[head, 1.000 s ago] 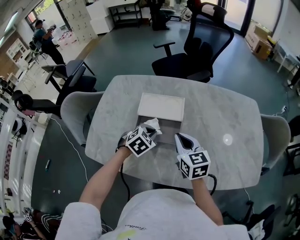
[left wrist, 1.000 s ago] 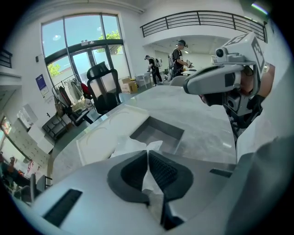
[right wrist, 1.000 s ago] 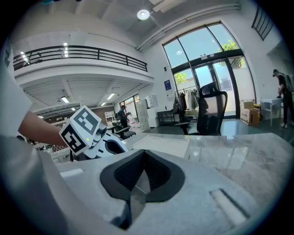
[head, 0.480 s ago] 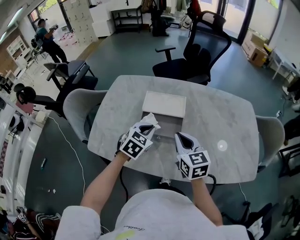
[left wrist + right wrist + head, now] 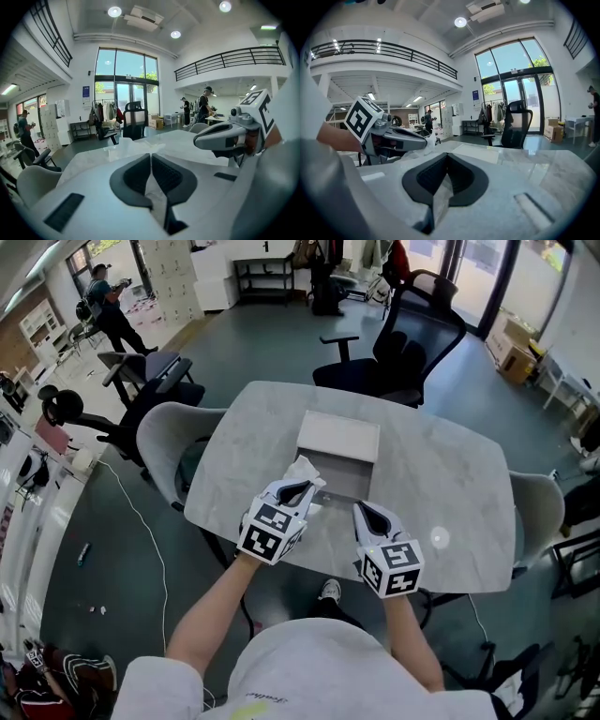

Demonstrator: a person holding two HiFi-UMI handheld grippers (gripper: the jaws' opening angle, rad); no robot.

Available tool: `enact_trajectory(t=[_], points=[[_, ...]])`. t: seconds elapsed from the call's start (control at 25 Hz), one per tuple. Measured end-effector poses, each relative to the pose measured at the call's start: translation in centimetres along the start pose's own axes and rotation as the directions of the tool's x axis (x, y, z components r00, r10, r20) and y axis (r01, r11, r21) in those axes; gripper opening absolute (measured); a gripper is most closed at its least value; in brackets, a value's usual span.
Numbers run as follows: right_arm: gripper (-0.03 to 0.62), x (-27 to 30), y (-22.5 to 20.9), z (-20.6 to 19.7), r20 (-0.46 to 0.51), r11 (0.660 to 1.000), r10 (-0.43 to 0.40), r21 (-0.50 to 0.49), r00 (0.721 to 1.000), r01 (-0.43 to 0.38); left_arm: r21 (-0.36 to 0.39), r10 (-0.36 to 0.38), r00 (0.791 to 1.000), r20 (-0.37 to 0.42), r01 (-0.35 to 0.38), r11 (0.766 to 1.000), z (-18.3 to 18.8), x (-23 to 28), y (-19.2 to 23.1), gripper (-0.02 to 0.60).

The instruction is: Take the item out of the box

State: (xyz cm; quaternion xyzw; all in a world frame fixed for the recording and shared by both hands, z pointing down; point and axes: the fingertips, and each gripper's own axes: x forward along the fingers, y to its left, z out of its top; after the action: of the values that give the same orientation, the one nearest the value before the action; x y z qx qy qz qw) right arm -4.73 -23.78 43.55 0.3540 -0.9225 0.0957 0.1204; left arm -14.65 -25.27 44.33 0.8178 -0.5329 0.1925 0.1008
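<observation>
A flat white box [image 5: 339,436] lies on the grey marble table [image 5: 450,474], and its darker open part [image 5: 345,480] faces me. My left gripper [image 5: 298,491] hangs above the table's near edge, shut on a crumpled white wrapping [image 5: 302,471] that sticks out past its tips. The left gripper view shows a thin whitish sheet [image 5: 152,187] pinched between the closed pads of that gripper [image 5: 151,157]. My right gripper [image 5: 368,513] is beside it, shut [image 5: 446,159] on a thin clear sheet [image 5: 440,197]. The left gripper [image 5: 396,136] and the box [image 5: 476,152] also show in the right gripper view.
Grey shell chairs stand at the table's left [image 5: 173,442] and right [image 5: 539,507]. A black office chair [image 5: 412,343] is behind the far edge. People stand far off at the back left [image 5: 108,306]. A bright light spot [image 5: 438,538] lies on the tabletop.
Both grippers have risen off the table and come a little toward me. The left one rolled and lifted the white wrapping out from in front of the box.
</observation>
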Motion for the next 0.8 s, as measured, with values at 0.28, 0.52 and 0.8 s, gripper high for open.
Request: enact_trajectory(t=[0.28, 0.52, 0.8], points=[[0.003, -2.5, 2.0, -0.3, 0.015, 1.0, -0.003, -0.01, 1.0, 0.004, -0.106, 0.041, 0.997, 0.062, -0.035, 0.994, -0.7, -3.8, -0.9, 0.018], [0.003, -3.7, 3.1, -0.4, 0.023, 0.999, -0.021, -0.031, 1.0, 0.022, -0.212, 0.077, 0.991, 0.107, -0.052, 0.976, -1.2, -5.7, -1.7, 0.018], [0.003, -4.3, 4.1, -1.0, 0.02, 0.999, -0.023, -0.034, 1.0, 0.023, -0.233, 0.077, 0.99, 0.118, -0.048, 0.971, -2.0, -6.8, -2.0, 0.018]])
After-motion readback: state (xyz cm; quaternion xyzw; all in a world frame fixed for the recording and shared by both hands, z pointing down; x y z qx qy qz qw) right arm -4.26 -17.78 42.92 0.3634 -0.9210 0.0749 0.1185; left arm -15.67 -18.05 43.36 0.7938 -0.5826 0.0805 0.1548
